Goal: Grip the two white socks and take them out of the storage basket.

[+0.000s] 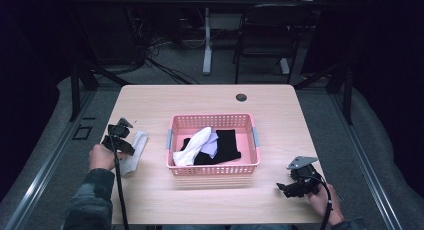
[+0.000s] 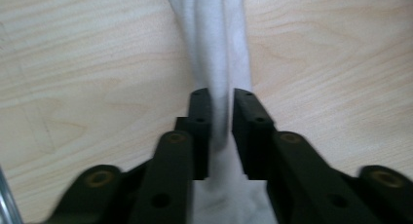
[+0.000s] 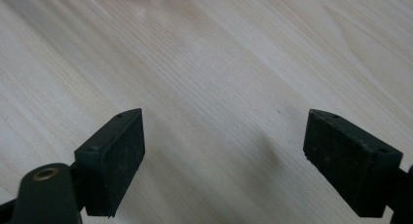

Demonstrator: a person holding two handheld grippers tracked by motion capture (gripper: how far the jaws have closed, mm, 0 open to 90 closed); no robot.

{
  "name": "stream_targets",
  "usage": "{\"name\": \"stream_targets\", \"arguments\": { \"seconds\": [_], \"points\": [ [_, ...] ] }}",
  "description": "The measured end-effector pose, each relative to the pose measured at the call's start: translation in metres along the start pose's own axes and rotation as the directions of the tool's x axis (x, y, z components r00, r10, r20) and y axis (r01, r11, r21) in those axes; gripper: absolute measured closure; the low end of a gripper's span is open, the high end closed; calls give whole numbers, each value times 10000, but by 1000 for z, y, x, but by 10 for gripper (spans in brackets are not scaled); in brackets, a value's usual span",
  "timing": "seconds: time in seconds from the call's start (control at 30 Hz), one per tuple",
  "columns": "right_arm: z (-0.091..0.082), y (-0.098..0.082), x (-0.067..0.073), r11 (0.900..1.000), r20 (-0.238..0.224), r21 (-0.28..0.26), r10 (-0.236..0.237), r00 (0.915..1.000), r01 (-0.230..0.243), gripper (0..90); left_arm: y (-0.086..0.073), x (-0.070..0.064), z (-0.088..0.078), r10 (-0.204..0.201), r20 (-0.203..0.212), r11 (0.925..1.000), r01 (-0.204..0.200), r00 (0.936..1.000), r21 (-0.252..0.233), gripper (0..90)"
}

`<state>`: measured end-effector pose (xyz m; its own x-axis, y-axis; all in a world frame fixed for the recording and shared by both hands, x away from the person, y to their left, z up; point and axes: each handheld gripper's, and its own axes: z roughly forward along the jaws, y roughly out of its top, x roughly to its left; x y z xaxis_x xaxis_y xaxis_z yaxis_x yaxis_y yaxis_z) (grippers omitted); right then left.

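Holding my left gripper (image 2: 221, 119) low over the table (image 1: 150, 102), I have the white sock (image 2: 214, 48) running between its jaws, which stand only narrowly apart around the fabric; whether the pads press it I cannot tell. That sock lies flat left of the pink basket (image 1: 212, 121). My right gripper (image 3: 224, 156) hangs wide open over bare wood, holding nothing.

The left tool (image 1: 118, 136) sits at the left side of the worktop (image 1: 150, 100), held in the person's left hand (image 1: 100, 157), its jaws a narrow gap apart. The right tool (image 1: 295, 182) rests low at the near right, gripped by the right hand (image 1: 322, 200), jaws spread wide.
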<state>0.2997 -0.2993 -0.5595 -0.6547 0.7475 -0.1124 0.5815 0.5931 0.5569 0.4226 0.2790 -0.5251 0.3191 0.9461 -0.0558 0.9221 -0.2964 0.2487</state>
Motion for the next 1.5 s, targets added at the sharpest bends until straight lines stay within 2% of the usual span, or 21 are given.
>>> {"name": "stream_targets", "arguments": {
  "seconds": [0.1, 0.13, 0.17, 0.2, 0.23, 0.33, 0.37, 0.4, 0.43, 0.47, 0.7, 0.8, 0.9, 1.07, 1.1, 1.13, 1.17, 1.2, 1.43, 1.47, 1.5],
  "points": [
    [0, 0, 0, 10000, -6, -5, -1, 10000, 1, 145, -2, 1, -3, -29, 52, 9999, 29, 10000, -100, 612],
    [0, 0, 0, 10000, 13, 11, -6, 10000, 6, 145, -2, 1, -5, -45, 40, 9998, 45, 10000, -172, 532],
    [0, 0, 0, 10000, 13, 11, -6, 10000, 6, 145, -3, 0, -9, -91, -111, 9996, 88, 9999, -284, 532],
    [0, 0, 0, 10000, 47, 58, -48, 10000, 47, 145, -4, 0, -19, -153, -224, 9979, 139, 9996, -626, 425],
    [0, 0, 0, 10000, 47, 58, -48, 10000, 47, 145, -4, 0, -19, -153, -224, 9979, 139, 9996, -626, 395],
    [1, 1, 0, 9999, 25, 104, -85, 10000, 85, 145, -4, -1, -43, -44, -180, 9945, 24, 9998, -1046, 282],
    [1, 1, 0, 9999, 20, 107, -86, 10000, 86, 145, -4, -1, -43, -44, -180, 9945, 24, 9998, -1046, 252],
    [1, 1, 1, 10000, 66, 46, -27, 10000, 26, 145, -3, -5, -59, 109, -298, 9922, -145, 9995, -1237, 217],
    [1, 1, 1, 10000, 82, 46, -13, 10000, 13, 145, -3, -5, -59, 109, -298, 9922, -145, 9995, -1237, 188],
    [1, 1, 1, 10000, 73, 62, -29, 10000, 28, 145, -2, -10, -71, 273, -400, 9898, -326, 9988, -1385, 153],
    [1, 1, 1, 10000, 43, 50, 7, 10000, -8, 145, 4, -28, -99, 798, -672, 9805, -904, 9945, -1747, 41],
    [1, 1, 1, 10000, 77, 70, -27, 10000, 26, 145, 8, -42, -111, 1112, -725, 9721, -1237, 9911, -1995, 8],
    [1, 0, 0, 9999, 72, 105, -46, 10000, 45, 145, 11, -50, -115, 1333, -763, 9694, -1460, 9881, -1975, 2],
    [0, -1, -1, 10000, 95, 77, 33, 9999, -34, 145, 21, -71, -125, 1867, -795, 9551, -1999, 9792, -2186, 1],
    [-1, -2, -1, 9999, 117, 111, 9, 9999, -11, 145, 23, -75, -126, 1956, -754, 9518, -2078, 9778, -2255, 1],
    [0, -2, -1, 10000, 46, 43, 72, 10000, -72, 145, 27, -83, -127, 2195, -743, 9464, -2308, 9728, -2258, 0],
    [0, -2, -1, 10000, 46, 43, 72, 10000, -72, 145, 27, -83, -127, 2195, -743, 9464, -2308, 9728, -2258, 0],
    [1, -2, -1, 9998, 22, -51, 184, 9998, -184, 145, 33, -93, -126, 2424, -678, 9404, -2515, 9678, -2290, 0],
    [0, -1, -3, 9999, 89, 0, 128, 9999, -128, 145, 47, -119, -116, 2929, -366, 9288, -2934, 9555, -2265, 0],
    [0, -1, -3, 9998, 115, -71, 161, 9998, -160, 145, 52, -129, -110, 3109, -267, 9253, -3089, 9501, -2199, 0],
    [0, -1, -3, 9998, 115, -71, 161, 9998, -160, 145, 52, -129, -110, 3109, -267, 9253, -3089, 9501, -2199, 0]
  ]
}}
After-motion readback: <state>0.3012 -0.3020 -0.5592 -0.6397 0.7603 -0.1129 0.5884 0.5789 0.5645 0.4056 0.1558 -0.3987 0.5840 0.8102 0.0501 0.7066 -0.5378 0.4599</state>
